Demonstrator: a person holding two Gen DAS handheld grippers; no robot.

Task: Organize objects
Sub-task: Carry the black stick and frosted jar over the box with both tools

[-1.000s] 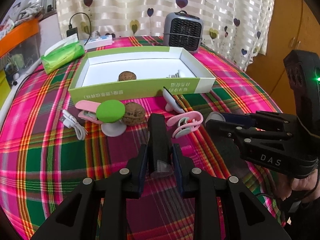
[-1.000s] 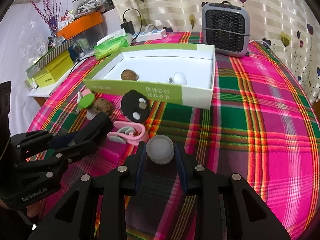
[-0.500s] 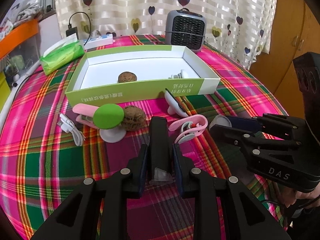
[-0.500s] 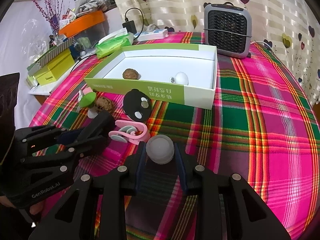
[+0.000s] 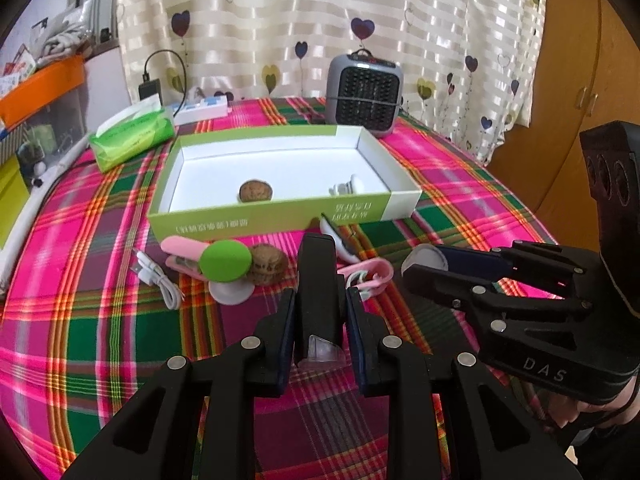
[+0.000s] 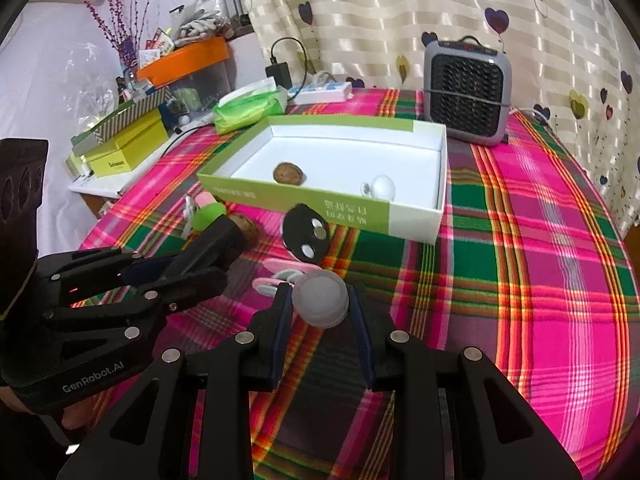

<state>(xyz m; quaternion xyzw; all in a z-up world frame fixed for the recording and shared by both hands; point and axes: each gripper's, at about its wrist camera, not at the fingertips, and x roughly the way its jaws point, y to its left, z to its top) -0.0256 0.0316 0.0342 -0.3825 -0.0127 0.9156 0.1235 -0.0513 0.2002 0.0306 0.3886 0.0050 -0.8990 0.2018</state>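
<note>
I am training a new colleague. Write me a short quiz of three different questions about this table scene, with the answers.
1. True or false: the green box already holds a walnut.
2. Multiple choice: what is between the fingers of the right gripper? A) a grey round cap B) a pink clip C) a white cable
3. Short answer: what does the left gripper hold, and where does the second walnut lie?

Key
1. True; it lies inside the box, with a small white round object near it.
2. A.
3. A black bar-shaped object; the second walnut lies on the tablecloth in front of the box, beside a green round disc.
</note>
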